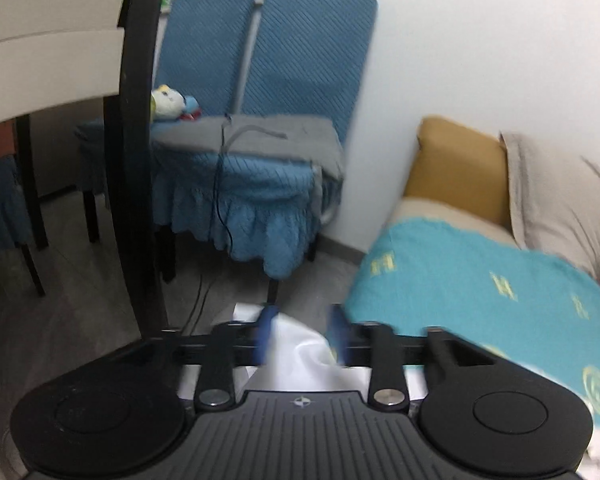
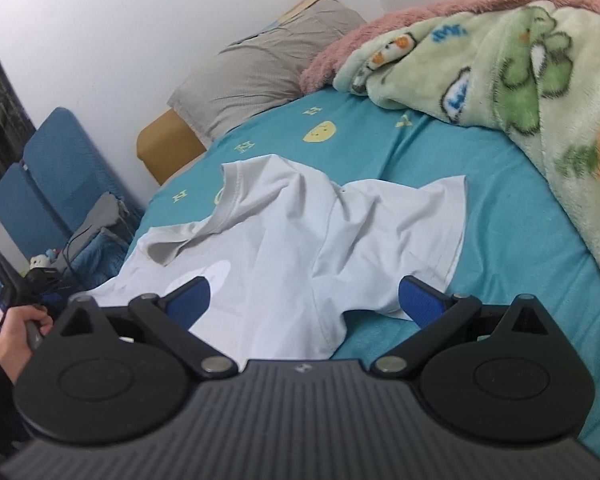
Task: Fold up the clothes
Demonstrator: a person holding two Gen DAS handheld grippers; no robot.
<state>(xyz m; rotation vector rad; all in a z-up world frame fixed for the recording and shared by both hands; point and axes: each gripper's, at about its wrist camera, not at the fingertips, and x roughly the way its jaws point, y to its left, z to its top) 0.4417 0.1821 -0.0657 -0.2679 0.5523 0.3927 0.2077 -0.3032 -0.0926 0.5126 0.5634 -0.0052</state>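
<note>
A white T-shirt (image 2: 284, 248) is seen lying crumpled on the bed (image 2: 500, 216), on the turquoise sheet, with its collar turned toward the pillow (image 2: 260, 76) and one sleeve spread toward the green blanket (image 2: 520, 72). The cloth is not yet flat, and no fold line can be seen, so the step in hand is judged to be the spreading out of the garment before the first fold is made.

The left gripper (image 1: 302, 336) is held at the edge of the bed, and white cloth is seen between its blue pads. The jaws are brought fairly near to each other, but the picture is blurred there, so it cannot be told with certainty whether the cloth is really pinched or only lies between them. In the right wrist view the person's left hand (image 2: 18, 326) is seen at the far side of the shirt.

The right gripper (image 2: 304, 300) is held low over the near part of the shirt. Its jaws are spread wide, and nothing is held by them; the cloth lies under and between them.

For the next move, it is judged that the near hem or the sleeve must be taken by the right gripper, so that the shirt can be pulled taut and laid smooth.
</note>
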